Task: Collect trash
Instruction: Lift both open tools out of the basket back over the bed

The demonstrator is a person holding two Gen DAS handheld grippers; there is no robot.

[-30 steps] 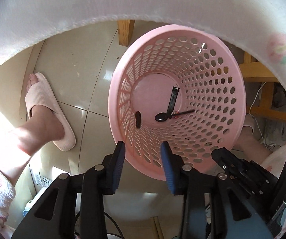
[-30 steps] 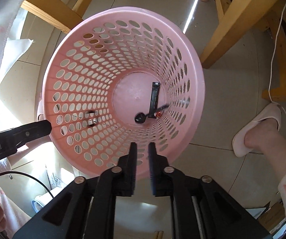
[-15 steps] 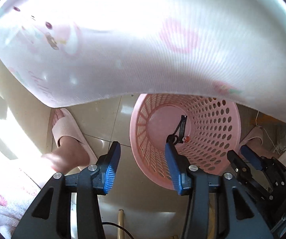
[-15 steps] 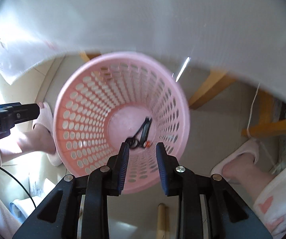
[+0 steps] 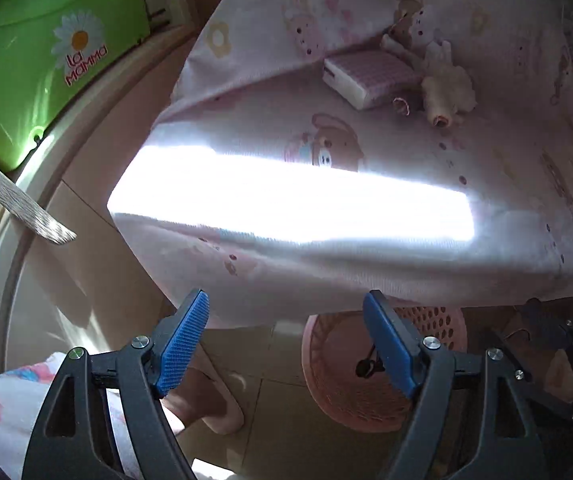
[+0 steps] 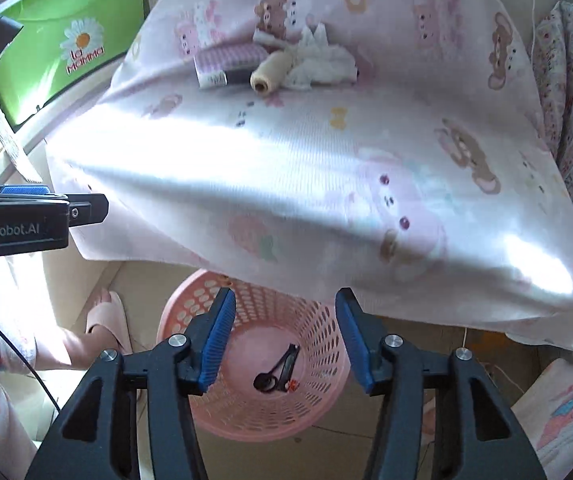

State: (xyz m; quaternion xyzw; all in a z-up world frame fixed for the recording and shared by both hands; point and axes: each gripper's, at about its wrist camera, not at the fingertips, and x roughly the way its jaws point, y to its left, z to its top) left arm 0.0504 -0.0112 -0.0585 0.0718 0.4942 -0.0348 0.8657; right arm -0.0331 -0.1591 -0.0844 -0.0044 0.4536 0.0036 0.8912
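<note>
A: Claw state? Left claw [image 5: 284, 336] spread wide, jaws just been opening, nothing between the pads. Right claw [image 6: 282, 338] likewise spread, jaws just been opening, nothing pinched.

B: Basket? Pink perforated basket [image 6: 326, 384] on the tiled floor, near edge of the counter overhanging its far rim. Dark slender items [image 6: 276, 372] lying on its bottom.

A: Trash outstanding? Far side of the cloth-covered counter [image 6: 326, 168]: pale roll [image 6: 270, 72], crumpled white tissue [image 6: 322, 64] touching its right side, small checked box [image 6: 226, 62] just left of the roll. Green bin [image 6: 58, 40] beyond the left corner.

B: Step in hand? Judged as between drops: both claws free, aimed over the counter toward the far cluster.

A: Next move? Reach forward to the far pile, close on one piece, likely the roll or tissue, then carry back over the near edge to the basket.
</note>
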